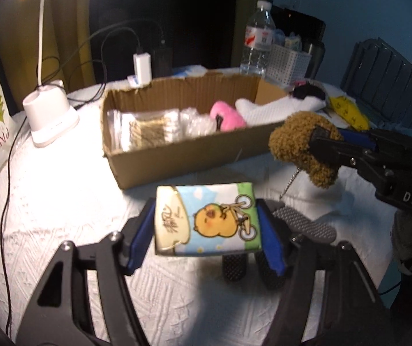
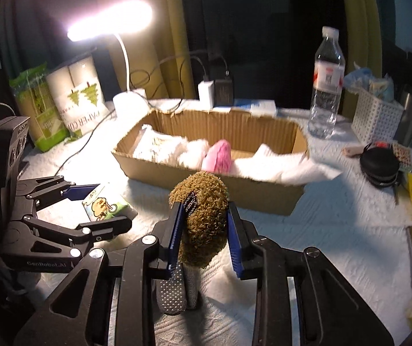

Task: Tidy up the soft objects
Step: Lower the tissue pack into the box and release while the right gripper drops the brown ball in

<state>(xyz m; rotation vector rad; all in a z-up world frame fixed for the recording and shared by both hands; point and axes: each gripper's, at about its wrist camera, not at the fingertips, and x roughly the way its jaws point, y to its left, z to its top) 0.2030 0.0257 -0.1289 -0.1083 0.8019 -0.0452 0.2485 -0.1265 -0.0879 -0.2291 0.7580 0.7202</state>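
While your left tongs (image 1: 207,225) clamp the chick-print tissue pack (image 1: 206,219) above the tabletop (image 1: 47,201), right tongs (image 2: 206,236) grip the brown plush toy (image 2: 203,219); both sit just short of the cardboard box (image 2: 211,184). Carry each over the near wall, lower into a bare spot past the pink plush (image 2: 218,157), then release.

white textured table (image 2: 335,230) carries cardboard box (image 2: 206,184), lamp base (image 1: 48,118), water bottle (image 2: 325,86).

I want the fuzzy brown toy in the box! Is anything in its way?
Nothing visible blocks it. The right tongs hold the fuzzy brown toy just short of the cardboard box; only its near wall is ahead, to lift over.
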